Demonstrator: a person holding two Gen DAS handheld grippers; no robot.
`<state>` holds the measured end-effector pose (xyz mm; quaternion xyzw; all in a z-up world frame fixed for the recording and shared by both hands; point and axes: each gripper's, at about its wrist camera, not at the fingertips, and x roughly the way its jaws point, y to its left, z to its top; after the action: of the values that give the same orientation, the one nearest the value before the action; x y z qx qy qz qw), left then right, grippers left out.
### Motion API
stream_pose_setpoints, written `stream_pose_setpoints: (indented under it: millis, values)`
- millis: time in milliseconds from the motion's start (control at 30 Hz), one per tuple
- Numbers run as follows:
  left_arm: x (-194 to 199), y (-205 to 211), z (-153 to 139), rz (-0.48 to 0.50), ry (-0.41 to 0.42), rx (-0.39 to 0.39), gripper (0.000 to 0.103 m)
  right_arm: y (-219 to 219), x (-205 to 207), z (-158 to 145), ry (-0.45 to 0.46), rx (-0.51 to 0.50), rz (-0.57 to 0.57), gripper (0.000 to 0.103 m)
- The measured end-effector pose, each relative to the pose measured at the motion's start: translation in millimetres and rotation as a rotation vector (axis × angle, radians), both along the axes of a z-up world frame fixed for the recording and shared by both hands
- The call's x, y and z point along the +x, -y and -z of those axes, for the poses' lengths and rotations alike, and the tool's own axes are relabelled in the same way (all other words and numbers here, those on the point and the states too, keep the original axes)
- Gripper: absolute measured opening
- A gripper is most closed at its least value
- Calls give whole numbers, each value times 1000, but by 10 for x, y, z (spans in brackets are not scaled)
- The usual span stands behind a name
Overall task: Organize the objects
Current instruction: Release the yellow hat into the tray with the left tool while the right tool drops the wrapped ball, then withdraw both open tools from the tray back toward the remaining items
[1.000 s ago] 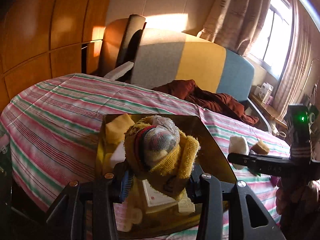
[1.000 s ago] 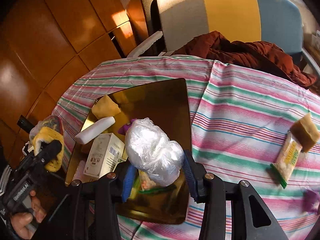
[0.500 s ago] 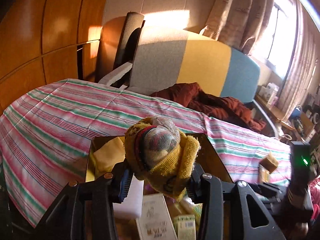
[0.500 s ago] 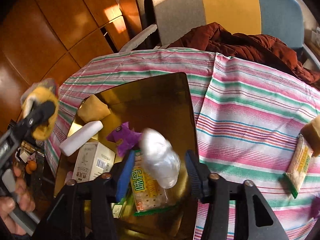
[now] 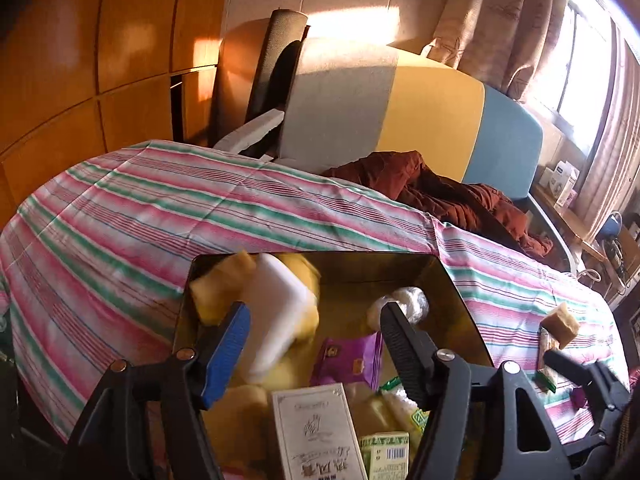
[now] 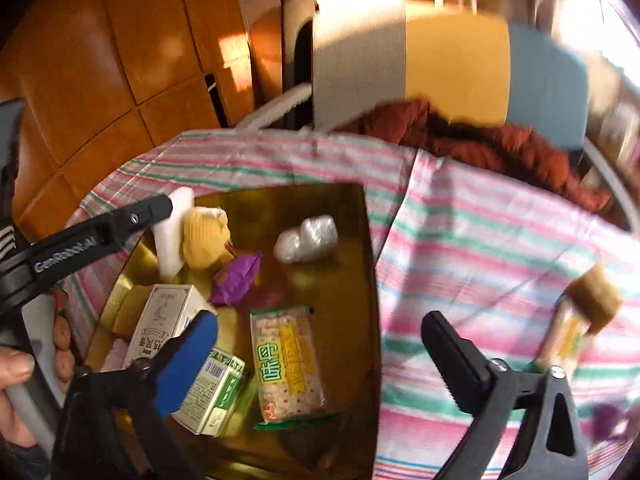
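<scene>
Closest in, the right gripper (image 6: 320,344) has its jaws spread wide with nothing between them; they've just been opening. Directly under its blue left finger (image 6: 188,364) there's a green-and-white carton (image 6: 214,396), and right beside that a cracker packet (image 6: 286,364) lying flat on the gold tray (image 6: 360,280). Just left of that finger stands a white box (image 6: 160,324). A bit further ahead sits a purple wrapper (image 6: 236,278), and past it the clear plastic bundle (image 6: 306,238), loose on the tray well ahead of the jaws.

The left gripper (image 5: 316,344) is open too, its jaws also just been opening, and nothing is pinched between them. Ahead of its blue finger (image 5: 226,344) there's a blurry white block (image 5: 276,320) with something yellow around it. From the right wrist view that's a yellow knit bundle (image 6: 206,240) lying next to the white block at the tray's far left corner, just off the left gripper's fingertip.

Off to the right of the right gripper, out on the striped tablecloth (image 6: 460,248), a tan sponge (image 6: 596,300) sits on top of a long snack packet (image 6: 564,344) — both outside the tray. Farther back, a dark red cloth (image 5: 448,196) is heaped behind the table in front of a grey-yellow-blue chair back (image 5: 432,116).
</scene>
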<state>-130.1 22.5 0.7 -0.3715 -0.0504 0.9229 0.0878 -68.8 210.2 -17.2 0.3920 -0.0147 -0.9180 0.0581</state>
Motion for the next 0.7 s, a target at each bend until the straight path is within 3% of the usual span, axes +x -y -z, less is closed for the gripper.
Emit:
stream_pose_setpoints:
  millis: [100,333,700]
  values:
    - [163,9,-43,-6,-32,-32,69,86,110,-89,-74,77,2,103]
    - [600,33,-110,-23,-77,-68,69,208,250,-71,-34,101,-42,103]
    - [977,45,-168,-24,-113,-104,69,119,523,-85,-31,17,-23,102]
